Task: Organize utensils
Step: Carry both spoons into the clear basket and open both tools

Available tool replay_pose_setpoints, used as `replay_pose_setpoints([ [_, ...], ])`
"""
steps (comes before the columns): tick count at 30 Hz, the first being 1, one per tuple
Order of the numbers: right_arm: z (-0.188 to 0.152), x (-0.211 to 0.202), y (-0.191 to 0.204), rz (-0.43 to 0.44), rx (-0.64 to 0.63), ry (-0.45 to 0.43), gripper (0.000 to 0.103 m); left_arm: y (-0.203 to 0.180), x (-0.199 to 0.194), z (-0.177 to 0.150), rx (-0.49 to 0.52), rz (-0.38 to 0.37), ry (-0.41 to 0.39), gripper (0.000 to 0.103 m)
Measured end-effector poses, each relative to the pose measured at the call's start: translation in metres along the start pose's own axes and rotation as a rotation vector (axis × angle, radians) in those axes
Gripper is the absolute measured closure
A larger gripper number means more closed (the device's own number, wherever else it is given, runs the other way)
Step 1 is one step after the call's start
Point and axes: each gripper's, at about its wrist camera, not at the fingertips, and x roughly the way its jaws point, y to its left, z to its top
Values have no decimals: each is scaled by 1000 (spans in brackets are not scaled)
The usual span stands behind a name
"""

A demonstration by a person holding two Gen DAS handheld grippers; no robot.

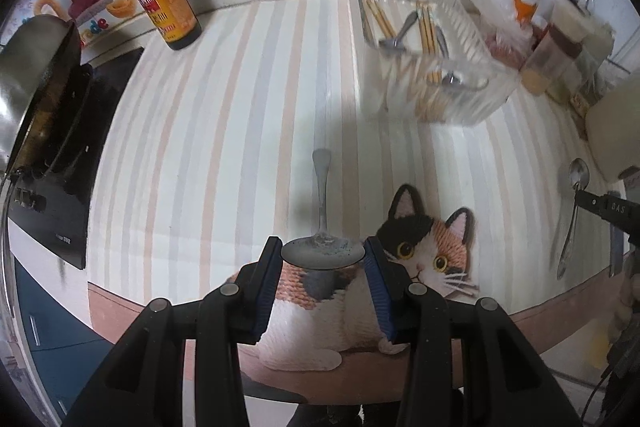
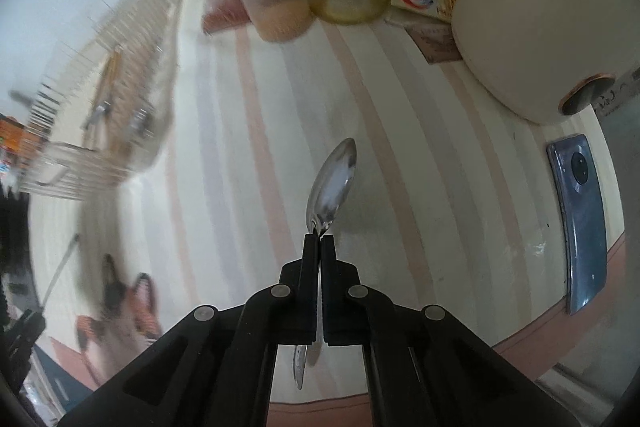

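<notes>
Steel spoon (image 1: 322, 223) is pinched by its bowl in the left claw (image 1: 323, 255), handle pointing toward the clear utensil basket (image 1: 432, 39). Right claw (image 2: 320, 243), right of that basket, clamps another spoon (image 2: 332, 183) bowl-forward above the striped tabletop (image 1: 224, 131).

Left hand-held gripper (image 1: 323, 253): jaws part-way closed, blue-padded fingers (image 1: 264, 287) pressing the two sides of a spoon bowl (image 1: 320, 254), whose handle points straight ahead. Right hand-held gripper (image 2: 321, 239): black fingers (image 2: 309, 291) drawn almost together, clamping a second spoon (image 2: 334, 183) at its neck, bowl projecting forward beyond the fingertips, handle trailing back beneath the jaws.
</notes>
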Motion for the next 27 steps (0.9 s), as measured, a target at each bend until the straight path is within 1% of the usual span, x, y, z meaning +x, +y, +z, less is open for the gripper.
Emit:
replay_pose_setpoints([
  [2,4,-14,1,30,1,-13,102,2,-9,4,-2,-6,-23,65],
  [7,7,-44,18,86,-13,-58,102,7,-35,15,-16,-17,-87,65],
  [9,16,-51,36,107,-28,-78,102,9,-45,20,-23,-21,-113,65],
  [15,33,-83,69,167,-74,-135,102,16,-77,43,-45,-35,-198,65],
  [21,59,-113,102,215,-122,-189,102,12,-105,75,-48,-59,-275,65],
  [27,94,-119,131,251,-148,-204,102,0,-116,114,-46,-104,-312,65],
])
